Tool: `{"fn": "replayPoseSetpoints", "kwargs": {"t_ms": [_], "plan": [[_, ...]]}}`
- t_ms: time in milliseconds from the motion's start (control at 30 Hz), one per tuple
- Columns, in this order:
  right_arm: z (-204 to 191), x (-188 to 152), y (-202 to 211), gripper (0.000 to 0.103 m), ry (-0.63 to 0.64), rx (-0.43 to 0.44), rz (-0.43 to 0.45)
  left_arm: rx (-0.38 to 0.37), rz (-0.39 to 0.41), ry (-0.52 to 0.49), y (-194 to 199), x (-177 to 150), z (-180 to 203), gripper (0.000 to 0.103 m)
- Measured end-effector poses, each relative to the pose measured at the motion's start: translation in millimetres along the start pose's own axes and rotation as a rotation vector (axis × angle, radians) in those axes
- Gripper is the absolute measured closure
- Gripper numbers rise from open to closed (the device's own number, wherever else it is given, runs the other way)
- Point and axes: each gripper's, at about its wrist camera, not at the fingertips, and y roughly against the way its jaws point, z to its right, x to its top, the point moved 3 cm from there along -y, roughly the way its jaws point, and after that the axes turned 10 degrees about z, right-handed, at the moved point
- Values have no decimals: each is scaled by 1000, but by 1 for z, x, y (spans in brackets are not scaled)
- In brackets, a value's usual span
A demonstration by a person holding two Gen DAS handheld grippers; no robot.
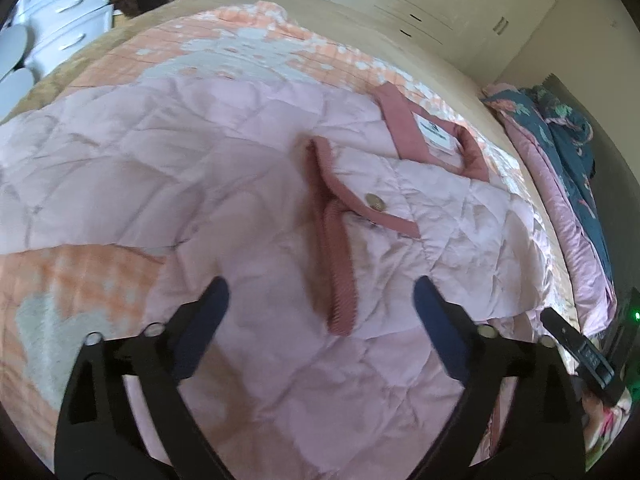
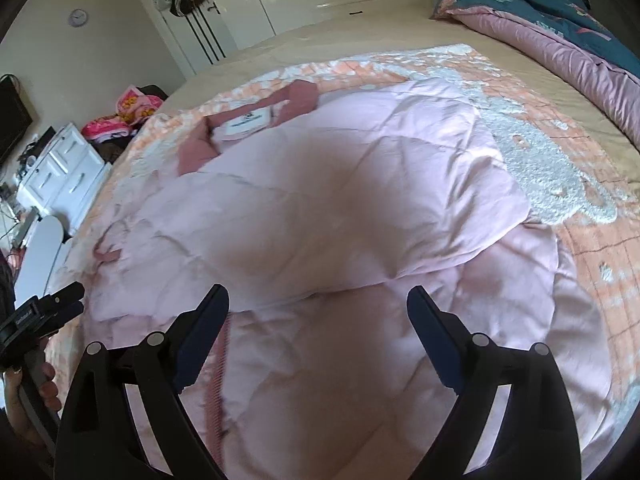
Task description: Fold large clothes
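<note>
A pale pink quilted jacket [image 1: 248, 184] lies spread on the bed, with a darker pink collar [image 1: 404, 128], a white label and a ribbed pink front trim [image 1: 332, 248] with a snap button. My left gripper [image 1: 320, 300] is open and empty just above the jacket's front. In the right wrist view the jacket [image 2: 340, 200] has a sleeve or side folded over its body. My right gripper [image 2: 318, 308] is open and empty above the folded edge. The left gripper also shows in the right wrist view [image 2: 44, 312], held in a hand.
The jacket rests on an orange and white blanket [image 2: 540, 152] over a beige bed. A blue and pink duvet [image 2: 560, 12] is heaped at the bed's far side. White drawers [image 2: 64, 172] and wardrobes [image 2: 248, 0] line the walls.
</note>
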Motion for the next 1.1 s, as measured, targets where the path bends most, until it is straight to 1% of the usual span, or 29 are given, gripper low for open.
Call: {"fn": "replayPoseSetpoints", "kwargs": {"t_ms": [67, 133, 300, 367, 533, 633, 833, 967, 1100], "plan": [[-10, -1, 4, 13, 8, 16, 6, 44, 23, -4, 7, 3, -5, 9], [-20, -2, 7, 13, 16, 29, 12, 71, 45, -11, 13, 6, -9, 9], [-48, 0, 14, 13, 48, 67, 26, 99, 72, 5, 28, 13, -22, 9], [-60, 1, 17, 13, 60, 81, 31, 116, 88, 22, 35, 17, -32, 9], [-91, 7, 19, 13, 108, 121, 36, 202, 156, 83, 50, 30, -63, 9], [-113, 11, 21, 13, 139, 146, 41, 237, 183, 123, 57, 36, -79, 9], [-157, 17, 23, 13, 199, 201, 46, 276, 198, 200, 64, 43, -103, 9], [-187, 18, 22, 13, 238, 235, 44, 290, 213, 233, 70, 45, -116, 9], [-213, 15, 20, 13, 267, 265, 39, 337, 243, 262, 76, 47, -130, 9]]}}
